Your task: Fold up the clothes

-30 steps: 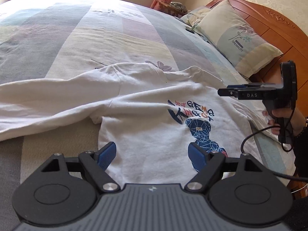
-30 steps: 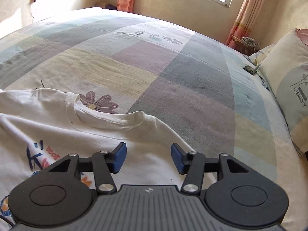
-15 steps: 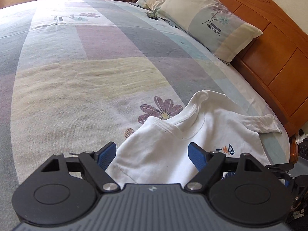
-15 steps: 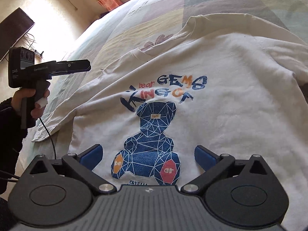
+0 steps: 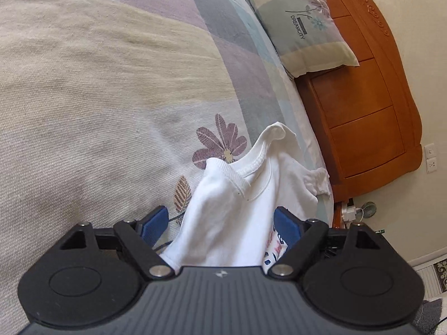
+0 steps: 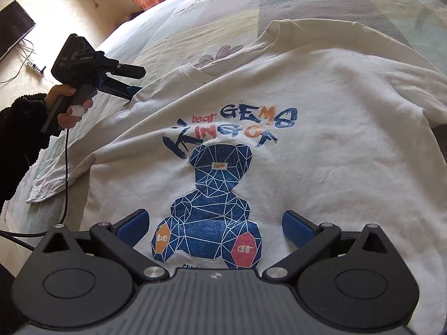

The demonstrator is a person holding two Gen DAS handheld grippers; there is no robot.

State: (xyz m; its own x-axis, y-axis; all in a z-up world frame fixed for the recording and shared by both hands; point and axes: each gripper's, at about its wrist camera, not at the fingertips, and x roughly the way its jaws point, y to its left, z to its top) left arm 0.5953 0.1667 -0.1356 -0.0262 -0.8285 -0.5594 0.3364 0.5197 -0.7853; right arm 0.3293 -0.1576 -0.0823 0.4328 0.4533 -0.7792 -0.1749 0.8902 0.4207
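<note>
A white T-shirt [image 6: 321, 139] with a blue bear print [image 6: 215, 184] lies face up on the bed. My right gripper [image 6: 215, 227] hovers over the lower part of the print, jaws wide open and nothing pressed between them. In the right wrist view a hand [image 6: 64, 103] holds my left gripper [image 6: 134, 89] at the shirt's shoulder edge, left of the collar. In the left wrist view the left gripper [image 5: 220, 223] stands open with a raised fold of the shirt [image 5: 232, 209] between its blue pads, just short of the ribbed collar [image 5: 251, 167]. One sleeve [image 6: 50, 178] trails off to the left.
The patchwork bedspread [image 5: 83, 83] stretches beyond the shirt. A pillow [image 5: 304, 28] leans on the wooden headboard [image 5: 371, 111] at the right. A black cable [image 6: 65, 181] hangs from the left gripper. A dark screen [image 6: 14, 30] is on the far wall.
My left gripper swung from the print to the collar and closed in on the shoulder fold. My right gripper's jaws widened and it rolled from the collar to over the bear print.
</note>
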